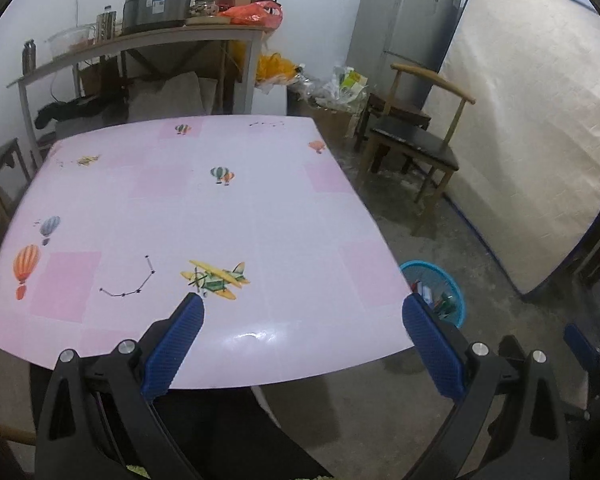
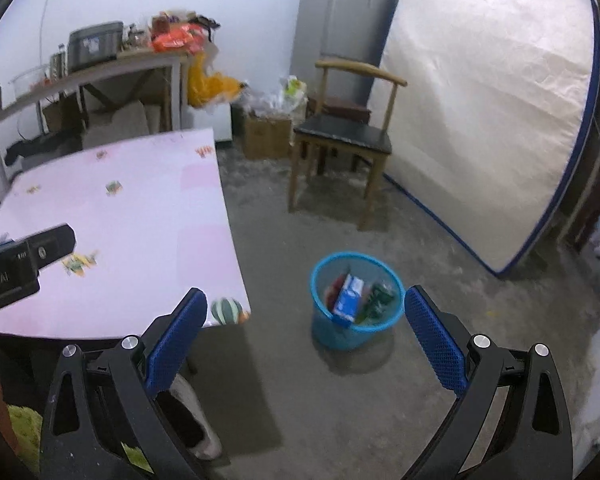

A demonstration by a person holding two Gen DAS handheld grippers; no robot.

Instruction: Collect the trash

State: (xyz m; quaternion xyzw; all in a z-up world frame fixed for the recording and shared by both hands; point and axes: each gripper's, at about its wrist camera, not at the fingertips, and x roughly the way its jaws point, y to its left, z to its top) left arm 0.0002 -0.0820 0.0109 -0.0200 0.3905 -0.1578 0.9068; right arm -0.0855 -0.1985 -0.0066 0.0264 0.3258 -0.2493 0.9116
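A blue mesh waste basket (image 2: 356,300) stands on the concrete floor right of the table; inside it lie a blue and white carton (image 2: 350,298), a red wrapper and green packaging. In the left wrist view the basket (image 1: 436,292) peeks out past the table's right front corner. My left gripper (image 1: 302,312) hangs open over the near edge of the pink table (image 1: 220,216), nothing between its blue pads. My right gripper (image 2: 302,312) is open above the floor, the basket framed between its fingers farther off. The left gripper's body (image 2: 20,264) shows at the left edge of the right wrist view.
A wooden chair (image 2: 342,140) with a black seat stands beyond the basket. A mattress (image 2: 488,112) leans on the wall at right, beside a grey fridge (image 2: 340,28). A cluttered shelf table (image 1: 140,40) and a cardboard box (image 2: 266,136) with bags stand behind.
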